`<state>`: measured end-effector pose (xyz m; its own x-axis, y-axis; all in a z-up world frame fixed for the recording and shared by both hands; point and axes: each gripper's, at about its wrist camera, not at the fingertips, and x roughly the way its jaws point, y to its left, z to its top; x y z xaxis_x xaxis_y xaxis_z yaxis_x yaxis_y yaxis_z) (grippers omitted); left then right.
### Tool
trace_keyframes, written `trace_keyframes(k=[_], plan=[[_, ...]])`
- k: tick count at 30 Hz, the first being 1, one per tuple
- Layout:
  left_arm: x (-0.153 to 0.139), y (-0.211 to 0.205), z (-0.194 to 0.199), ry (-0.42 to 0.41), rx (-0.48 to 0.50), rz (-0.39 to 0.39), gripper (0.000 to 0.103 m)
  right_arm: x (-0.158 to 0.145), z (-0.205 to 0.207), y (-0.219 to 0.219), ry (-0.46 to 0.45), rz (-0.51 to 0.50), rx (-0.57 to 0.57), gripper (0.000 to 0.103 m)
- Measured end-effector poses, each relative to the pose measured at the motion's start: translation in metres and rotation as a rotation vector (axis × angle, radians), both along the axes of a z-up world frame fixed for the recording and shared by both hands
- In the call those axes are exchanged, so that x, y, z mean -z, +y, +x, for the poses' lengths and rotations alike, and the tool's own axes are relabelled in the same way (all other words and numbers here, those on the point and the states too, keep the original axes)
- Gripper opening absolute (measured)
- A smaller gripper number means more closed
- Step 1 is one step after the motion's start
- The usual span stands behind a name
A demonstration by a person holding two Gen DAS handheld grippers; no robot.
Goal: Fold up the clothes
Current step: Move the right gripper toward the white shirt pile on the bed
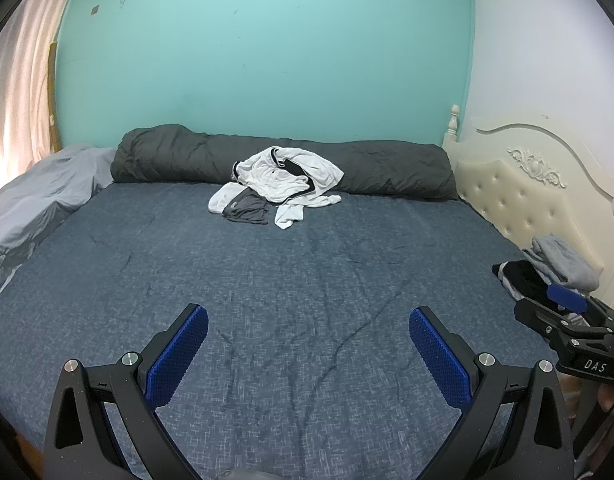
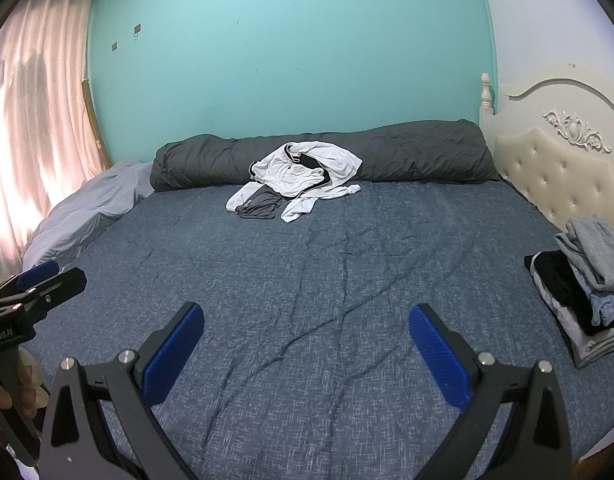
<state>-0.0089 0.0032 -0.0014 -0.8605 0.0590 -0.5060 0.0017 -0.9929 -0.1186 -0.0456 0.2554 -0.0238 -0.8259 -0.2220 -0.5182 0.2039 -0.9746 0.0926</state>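
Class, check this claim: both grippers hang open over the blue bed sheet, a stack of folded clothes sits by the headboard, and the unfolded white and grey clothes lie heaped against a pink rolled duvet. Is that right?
Not quite. The rolled duvet is dark grey, not pink, as the right wrist view shows. The rest stands: left gripper and right gripper are open over the blue bed sheet, folded clothes sit by the headboard, and the unfolded clothes lie against the duvet.
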Motion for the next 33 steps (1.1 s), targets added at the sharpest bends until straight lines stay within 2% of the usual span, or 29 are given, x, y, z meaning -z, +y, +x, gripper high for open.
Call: trace_keyframes(k=[9,17,23,33], plan=[[0.009,-0.006,-0.018,-0.028,0.001,0.019,0.103,0.011,-0.017,0.001,-0.029,-0.007,-0.006,0.103],[0.027,-0.022,-0.062,-0.059,-0.021,0.034,0.103,0.032,-0.066,-0.004,-0.073,-0.003,-0.025,0.103],[0.05,-0.035,-0.127,-0.081,-0.045,0.06,0.103,0.055,-0.129,-0.01,-0.088,-0.01,-0.054,0.103],[0.1,-0.05,-0.292,-0.076,-0.056,0.057,0.103,0.09,-0.281,-0.026,-0.078,0.025,-0.089,0.103]])
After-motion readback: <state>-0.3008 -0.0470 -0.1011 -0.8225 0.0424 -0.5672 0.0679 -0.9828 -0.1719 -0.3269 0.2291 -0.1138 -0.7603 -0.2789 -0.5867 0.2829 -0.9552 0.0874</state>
